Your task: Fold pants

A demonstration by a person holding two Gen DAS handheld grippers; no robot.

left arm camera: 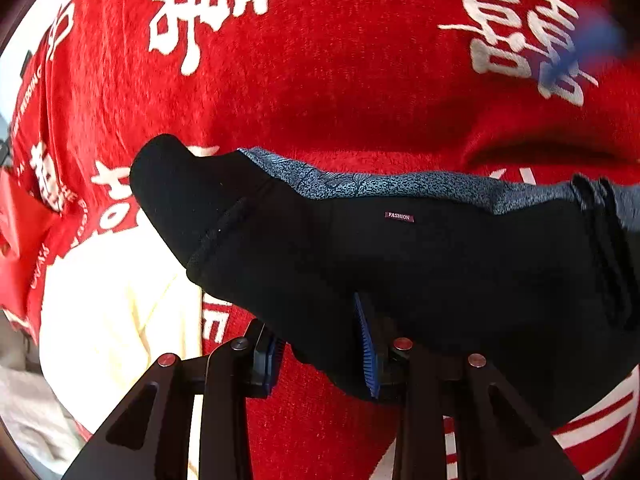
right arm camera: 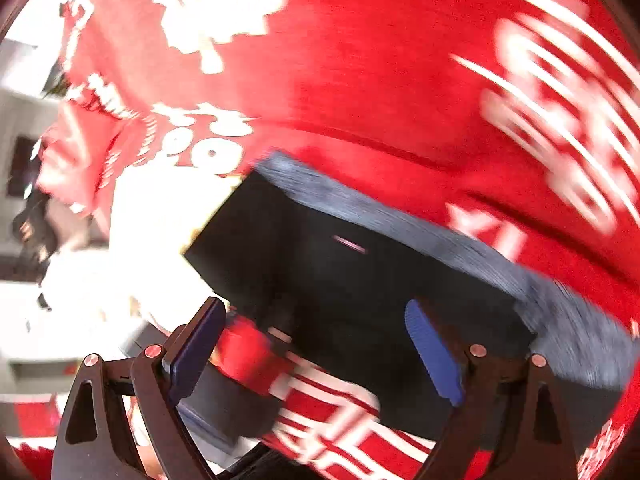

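Left wrist view: the pants (left arm camera: 400, 264), black with a speckled grey inner waistband, lie on a red blanket (left arm camera: 360, 92) printed with white characters, towards its near edge, beside a cream cloth (left arm camera: 112, 320). They look soft, light and limp, likely to sag and slide wherever unsupported, so the thicker waistband or a hem seems the best place to take hold. The left gripper (left arm camera: 326, 354) has its jaws partly apart, with a black fold of the pants lying between them against the right pad; whether that fold is pinched cannot be told.

Right wrist view: blurred. The right gripper (right arm camera: 320, 354) stands wide apart, holding nothing. The pants (right arm camera: 352, 280) lie just beyond and between its fingers, untouched.
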